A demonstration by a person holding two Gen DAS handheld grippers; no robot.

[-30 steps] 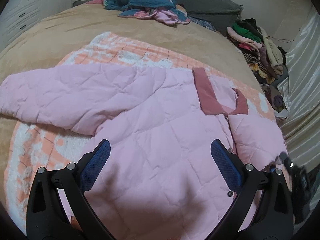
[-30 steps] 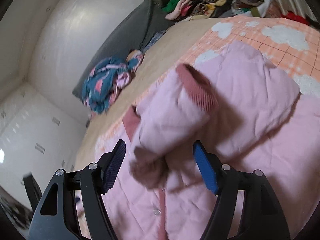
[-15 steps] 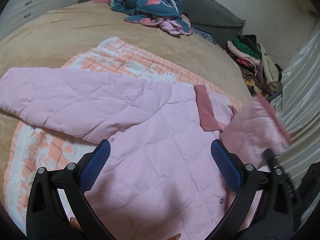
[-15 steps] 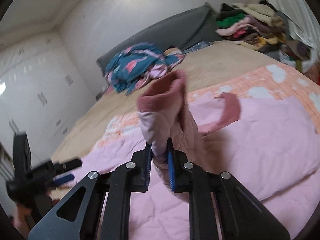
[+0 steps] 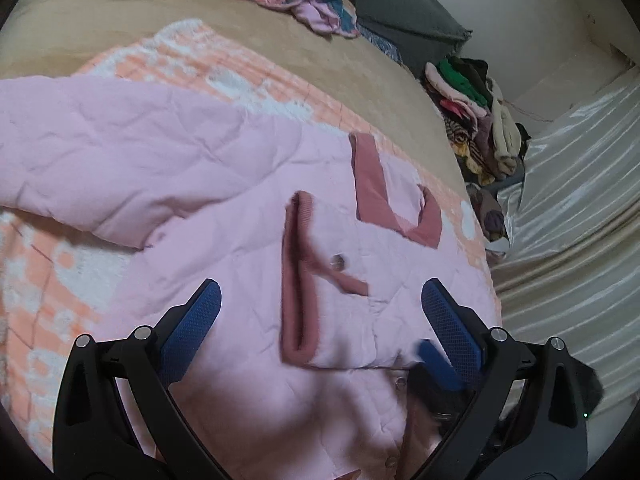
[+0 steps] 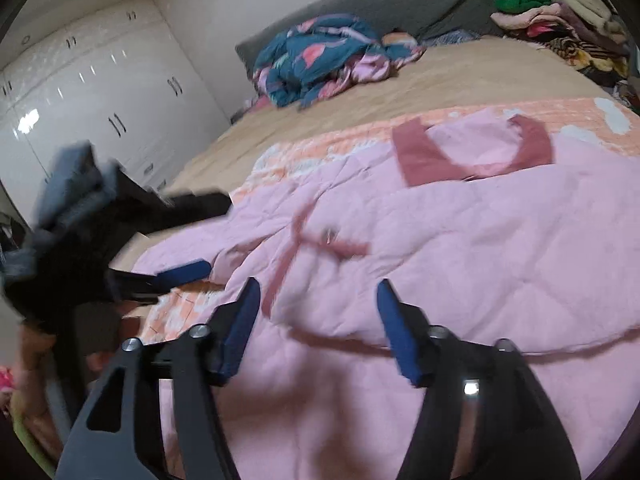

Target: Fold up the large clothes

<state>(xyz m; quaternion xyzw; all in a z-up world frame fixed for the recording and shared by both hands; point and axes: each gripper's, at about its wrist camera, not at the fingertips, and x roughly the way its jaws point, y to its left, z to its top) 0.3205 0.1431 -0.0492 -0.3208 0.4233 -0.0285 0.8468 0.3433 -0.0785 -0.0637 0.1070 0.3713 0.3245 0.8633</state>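
Right wrist view: right gripper (image 6: 316,320) jaws opening, empty, above the pink quilted jacket (image 6: 460,240); left gripper (image 5: 320,320) gapes empty; its unpinned folded sleeve (image 5: 320,280) risks sliding open.

My pink quilted jacket (image 5: 224,280) lies flat, front up — one sleeve (image 5: 332,300) folded across its chest, dusty-rose cuff toward nine o'clock, collar (image 5: 376,196) toward one o'clock.
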